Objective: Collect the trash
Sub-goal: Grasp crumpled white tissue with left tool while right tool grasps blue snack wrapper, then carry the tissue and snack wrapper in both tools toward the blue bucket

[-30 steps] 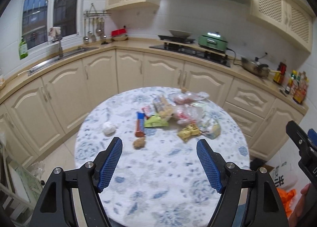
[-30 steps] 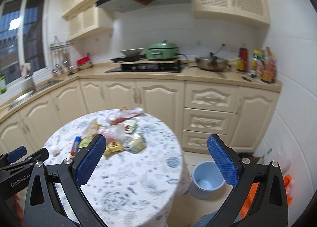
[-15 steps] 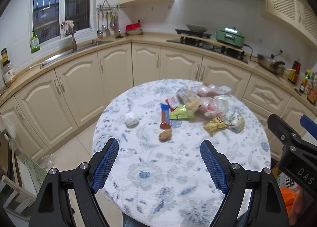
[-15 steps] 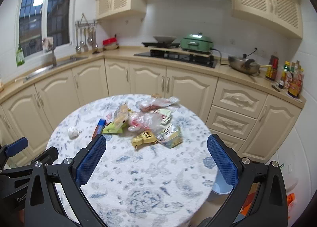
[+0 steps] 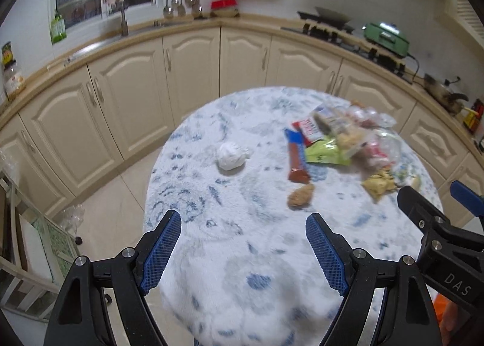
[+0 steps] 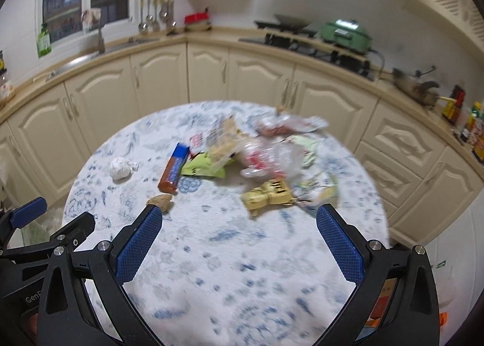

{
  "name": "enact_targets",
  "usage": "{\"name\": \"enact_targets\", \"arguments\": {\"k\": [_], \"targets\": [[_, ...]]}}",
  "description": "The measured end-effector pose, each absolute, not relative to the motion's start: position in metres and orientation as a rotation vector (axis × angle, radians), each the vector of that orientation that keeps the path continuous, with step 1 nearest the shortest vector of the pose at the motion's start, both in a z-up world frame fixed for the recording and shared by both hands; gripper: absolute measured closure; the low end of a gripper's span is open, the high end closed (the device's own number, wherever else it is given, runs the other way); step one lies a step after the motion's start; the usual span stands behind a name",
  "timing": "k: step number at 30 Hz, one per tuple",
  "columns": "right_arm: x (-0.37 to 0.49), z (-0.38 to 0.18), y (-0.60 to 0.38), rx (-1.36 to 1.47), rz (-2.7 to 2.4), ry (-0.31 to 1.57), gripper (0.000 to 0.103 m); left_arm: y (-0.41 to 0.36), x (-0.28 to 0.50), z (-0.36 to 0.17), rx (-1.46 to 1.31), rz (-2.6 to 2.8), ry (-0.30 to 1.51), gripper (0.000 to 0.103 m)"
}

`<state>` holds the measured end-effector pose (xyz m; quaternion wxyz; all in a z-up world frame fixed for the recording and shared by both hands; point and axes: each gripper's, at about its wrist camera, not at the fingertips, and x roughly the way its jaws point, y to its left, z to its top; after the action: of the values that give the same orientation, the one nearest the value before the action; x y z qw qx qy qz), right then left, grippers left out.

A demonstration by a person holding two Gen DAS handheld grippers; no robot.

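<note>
Both tools hover above the round table, nothing held. Left gripper: fingers wide apart, empty. Right gripper: fingers also spread wide, empty.

Trash lies ahead of both fingertips. Brown crumpled lump sits just beyond the left gripper's right finger; in the right wrist view it is almost touching the right gripper's left fingertip. White paper ball lies further ahead, between the left fingers' lines. Brown-and-blue bar wrapper, green packet, clear bags and yellow wrapper are heaped beyond the right fingers.

Risks, as judged:
- Flat wrappers may slide on the cloth under closing pads.
- Overlapping bags may drag neighbours off the table edge.
- The grippers are close together and could clash at the lump.
</note>
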<state>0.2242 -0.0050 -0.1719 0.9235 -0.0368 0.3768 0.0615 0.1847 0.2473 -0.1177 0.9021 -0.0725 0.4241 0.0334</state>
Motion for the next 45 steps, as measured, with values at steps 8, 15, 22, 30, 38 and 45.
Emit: {"name": "enact_targets", "arguments": {"k": [8, 15, 22, 30, 38, 45], "targets": [[0.284, -0.204, 0.020, -0.108, 0.139, 0.907, 0.000, 0.283, 0.273, -0.151, -0.216, 0.083, 0.956, 0.022], [0.321, -0.228, 0.035, -0.072, 0.205, 1.022, 0.000, 0.300, 0.340, -0.194, -0.292, 0.060, 1.026, 0.025], [0.335, -0.241, 0.054, -0.070, 0.229, 1.053, 0.000, 0.314, 0.364, -0.208, -0.334, 0.080, 0.951, 0.063], [0.352, -0.251, 0.085, -0.053, 0.304, 1.084, 0.019, 0.332, 0.353, -0.212, -0.312, 0.032, 0.953, 0.076], [0.357, -0.257, 0.106, -0.096, 0.264, 1.032, 0.084, 0.334, 0.329, -0.203, -0.284, 0.015, 0.950, 0.076], [0.350, -0.253, 0.097, -0.053, 0.282, 1.049, 0.083, 0.329, 0.306, -0.188, -0.268, 0.006, 0.917, 0.076]]}}
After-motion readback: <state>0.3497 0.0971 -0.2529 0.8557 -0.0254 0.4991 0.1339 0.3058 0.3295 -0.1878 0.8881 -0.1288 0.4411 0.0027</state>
